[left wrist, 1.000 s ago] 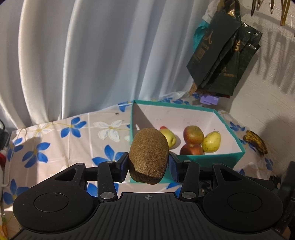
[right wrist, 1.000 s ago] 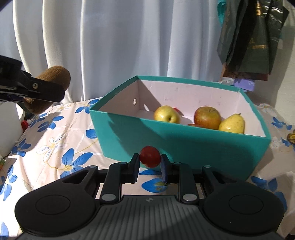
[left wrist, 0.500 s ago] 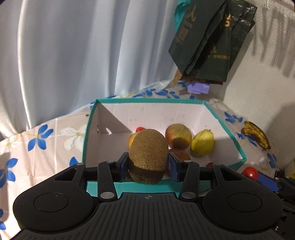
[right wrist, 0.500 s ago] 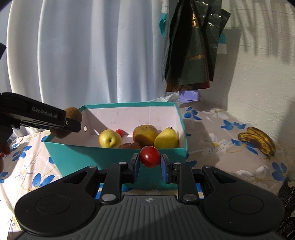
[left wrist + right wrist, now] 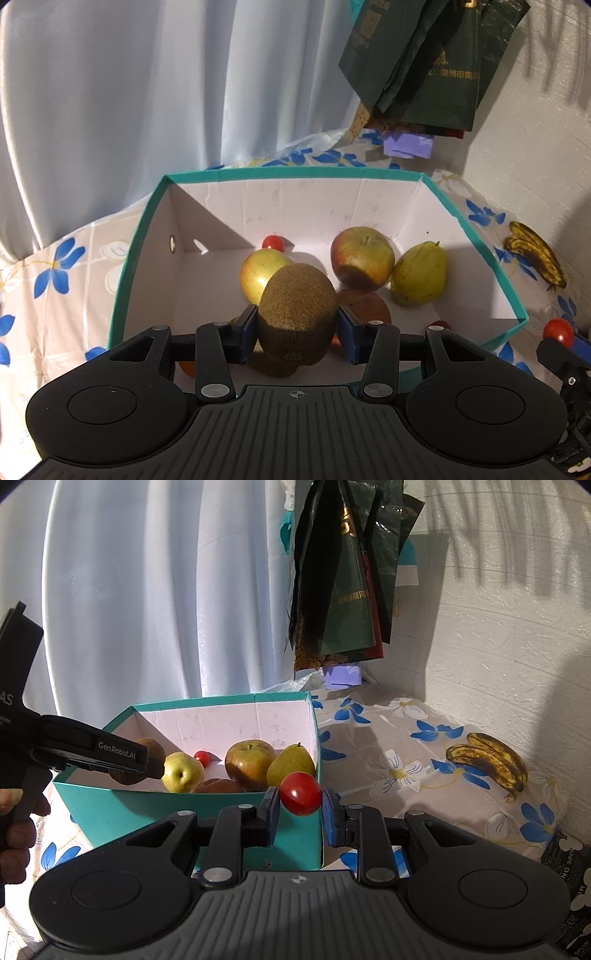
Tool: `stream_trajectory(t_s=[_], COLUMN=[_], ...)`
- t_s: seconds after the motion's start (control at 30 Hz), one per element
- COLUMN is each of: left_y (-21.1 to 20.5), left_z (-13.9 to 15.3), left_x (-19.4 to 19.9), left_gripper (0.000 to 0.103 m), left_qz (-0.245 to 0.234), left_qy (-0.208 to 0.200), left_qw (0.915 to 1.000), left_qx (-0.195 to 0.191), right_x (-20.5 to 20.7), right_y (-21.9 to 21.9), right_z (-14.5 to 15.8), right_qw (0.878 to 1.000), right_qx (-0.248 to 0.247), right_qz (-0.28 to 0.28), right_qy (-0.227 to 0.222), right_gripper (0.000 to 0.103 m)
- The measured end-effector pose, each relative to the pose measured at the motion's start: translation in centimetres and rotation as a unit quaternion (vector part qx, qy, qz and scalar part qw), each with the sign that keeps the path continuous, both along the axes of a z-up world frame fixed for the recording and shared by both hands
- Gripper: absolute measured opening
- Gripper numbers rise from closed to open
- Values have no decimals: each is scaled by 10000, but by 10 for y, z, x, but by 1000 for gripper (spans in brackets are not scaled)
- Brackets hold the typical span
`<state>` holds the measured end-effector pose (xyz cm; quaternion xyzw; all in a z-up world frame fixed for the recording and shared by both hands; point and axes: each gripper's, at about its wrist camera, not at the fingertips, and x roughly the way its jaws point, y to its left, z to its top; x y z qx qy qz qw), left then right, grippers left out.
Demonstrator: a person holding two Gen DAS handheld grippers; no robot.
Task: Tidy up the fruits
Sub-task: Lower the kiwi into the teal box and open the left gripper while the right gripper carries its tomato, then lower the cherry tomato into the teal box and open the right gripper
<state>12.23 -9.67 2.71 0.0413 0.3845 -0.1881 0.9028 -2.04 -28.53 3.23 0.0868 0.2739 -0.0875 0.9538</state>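
My left gripper (image 5: 297, 330) is shut on a brown kiwi (image 5: 295, 314) and holds it over the near-left inside of the teal box (image 5: 476, 240). Seen from the right wrist, the same kiwi (image 5: 153, 747) hangs just above the box's (image 5: 184, 823) left rim. My right gripper (image 5: 300, 806) is shut on a small red tomato (image 5: 300, 793), near the box's near right corner and outside it. Inside the box lie a yellow apple (image 5: 258, 271), a red-green apple (image 5: 362, 258), a pear (image 5: 419, 275), a dark reddish fruit (image 5: 365, 308) and a cherry tomato (image 5: 272, 242).
A flowered cloth (image 5: 406, 775) covers the table. An overripe banana bunch (image 5: 487, 762) lies to the right of the box. White curtains hang behind, and dark green bags (image 5: 343, 572) hang on the wall. A person's hand (image 5: 16, 827) grips the left tool.
The left gripper has carried the kiwi rightward and down, from short of the box to over its inside. The right gripper has swung with the tomato from the box's front toward its right corner.
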Motion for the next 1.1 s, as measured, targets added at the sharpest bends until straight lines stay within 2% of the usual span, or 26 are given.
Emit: stream_trajectory(t_s=[0.17,0.3,0.5,0.77,0.9,0.93,1.0,1.1], left_y=[-7,-12,-16,4,20,23,26,29], left_z=[-9,-8,-11,21,40,44,50,57], left_x=[5,5,5,-21,-42,-46,-54,-64], left_gripper=[49,49,49,51,59,65,71,93], left_qz=[13,1,-23,43,163,194,238,306], left_qy=[112,-17,5,-312,-526,-541,-640,-789], left_qw=[9998,9998,9997,9995,9983,9981,9972,9960], left_qx=[136,176,254,-77,-207,-241,-297,-300], right_x=[1,1,1,2,3,4,5,8], right_y=[-3,-7,-12,-16,-17,-17,-16,-15], right_z=[0,-2,-1,1,3,3,4,7], right_qw=[10000,10000,9999,9997,9996,9996,9997,9996], right_qx=[-8,10,13,-21,-34,-36,-54,-89], right_qz=[-23,-85,-148,-227,-234,-227,-205,-152], right_qy=[-12,-12,-29,-84,-124,-134,-149,-200], right_gripper=[23,24,23,24,24,24,24,24])
